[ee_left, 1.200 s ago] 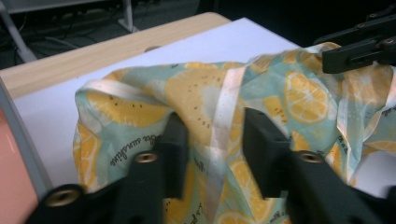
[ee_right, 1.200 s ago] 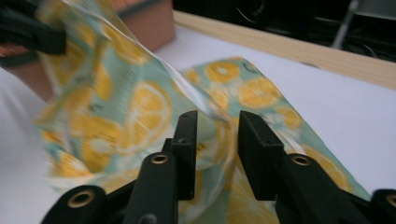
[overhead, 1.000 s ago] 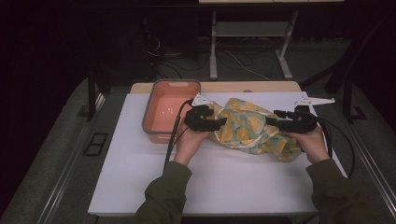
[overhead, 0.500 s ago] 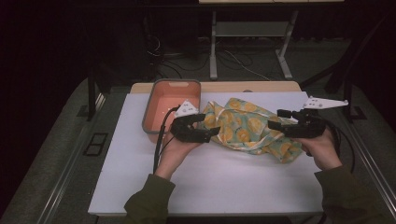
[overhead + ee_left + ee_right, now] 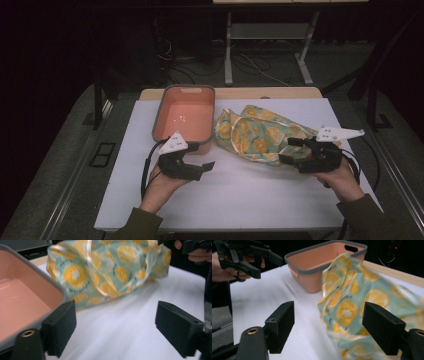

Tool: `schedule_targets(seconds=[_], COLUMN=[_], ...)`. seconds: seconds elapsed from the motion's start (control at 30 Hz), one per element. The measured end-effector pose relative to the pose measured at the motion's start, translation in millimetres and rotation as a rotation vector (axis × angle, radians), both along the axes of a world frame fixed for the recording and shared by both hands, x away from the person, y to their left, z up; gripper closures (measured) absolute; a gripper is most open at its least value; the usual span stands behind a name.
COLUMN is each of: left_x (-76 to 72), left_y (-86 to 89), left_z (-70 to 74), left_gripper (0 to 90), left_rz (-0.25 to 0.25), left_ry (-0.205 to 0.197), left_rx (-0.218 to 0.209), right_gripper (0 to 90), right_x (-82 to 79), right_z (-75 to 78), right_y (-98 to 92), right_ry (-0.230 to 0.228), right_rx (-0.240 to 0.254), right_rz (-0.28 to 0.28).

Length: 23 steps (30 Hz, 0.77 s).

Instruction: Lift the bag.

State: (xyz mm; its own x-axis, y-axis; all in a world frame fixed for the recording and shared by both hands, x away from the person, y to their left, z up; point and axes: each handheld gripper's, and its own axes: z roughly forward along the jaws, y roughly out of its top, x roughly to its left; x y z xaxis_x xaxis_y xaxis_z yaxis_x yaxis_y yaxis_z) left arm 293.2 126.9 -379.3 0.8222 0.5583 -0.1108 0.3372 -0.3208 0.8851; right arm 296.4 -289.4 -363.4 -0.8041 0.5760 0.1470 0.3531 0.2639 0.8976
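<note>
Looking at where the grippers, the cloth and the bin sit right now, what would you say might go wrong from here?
1. The left gripper is open close beside the pink bin; swinging toward the cloth, it may knock the bin.
2. The lemon-print cloth lies crumpled against the bin wall, so a pinch might catch one loose fold only.
3. The right gripper is open at the cloth's edge and might just push it.

Cloth [image 5: 352, 302] blurred at its near end in my right gripper view, right edge cut off. Tub [image 5: 22, 302] cropped left in my left gripper view. My sleeves [image 5: 135, 227] cut off at the bottom.
</note>
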Motion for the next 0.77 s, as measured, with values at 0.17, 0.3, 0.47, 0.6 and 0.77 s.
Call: schedule_targets(seconds=[0.17,0.3,0.47,0.6,0.77], left_x=[-8.6,-13.5,-16.3,-17.4,-17.7], left_y=[17.9,29.3,39.1,41.4,37.9], left_z=[-14.8,-22.8,-31.4,-42.1,-45.2], left_gripper=[10.1,1.6,0.0,0.0,0.0], left_rz=[0.008,0.010,0.007,-0.015,-0.030], left_ry=[0.007,0.013,0.009,0.037,0.057], left_rx=[0.016,0.027,0.022,0.028,0.055], right_gripper=[21.9,17.7,17.2,17.2,17.2], right_x=[-13.8,-20.5,-26.6,-29.7,-29.0], right_z=[-21.9,-45.5,-65.6,-76.7,-76.0], right_y=[0.5,-1.1,-8.3,-14.7,-15.4], right_ry=[-0.002,0.007,0.039,0.061,0.063], right_rx=[-0.026,-0.050,-0.084,-0.134,-0.124], right_rz=[0.007,0.007,-0.002,-0.011,-0.015])
